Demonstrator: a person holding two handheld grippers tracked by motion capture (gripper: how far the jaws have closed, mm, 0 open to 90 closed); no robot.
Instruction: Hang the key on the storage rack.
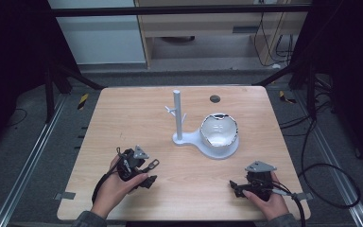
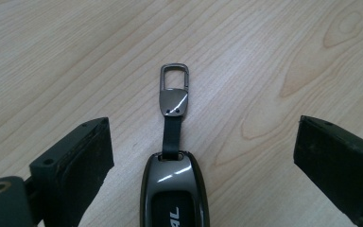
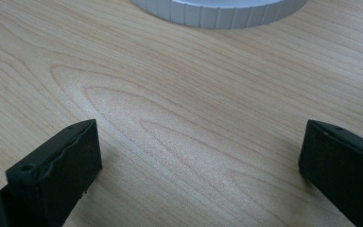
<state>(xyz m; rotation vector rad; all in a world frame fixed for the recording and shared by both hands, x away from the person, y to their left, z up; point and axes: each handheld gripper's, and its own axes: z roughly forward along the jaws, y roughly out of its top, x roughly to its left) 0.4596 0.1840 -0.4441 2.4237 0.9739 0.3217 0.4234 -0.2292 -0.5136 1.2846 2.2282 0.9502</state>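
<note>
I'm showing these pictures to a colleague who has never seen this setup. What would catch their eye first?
Probably the white stand at mid-table: an upright post with small pegs, and a white bowl sitting on its round base. Next, the dark key fob with a strap and metal clip, lying on the wooden table between the open jaws of the left gripper. The right gripper rests open near the front right edge.

— What colours did the key fob have?

— Glossy dark grey, with a black panel bearing white letters, a black strap and a gunmetal clip.

— And the table?

— Pale wood with wavy brown grain. At its twelve o'clock sat a small dark disc.

— The stand?

— White, its bowl white with a dark rim. Both grippers' jaws were matte black.
</note>
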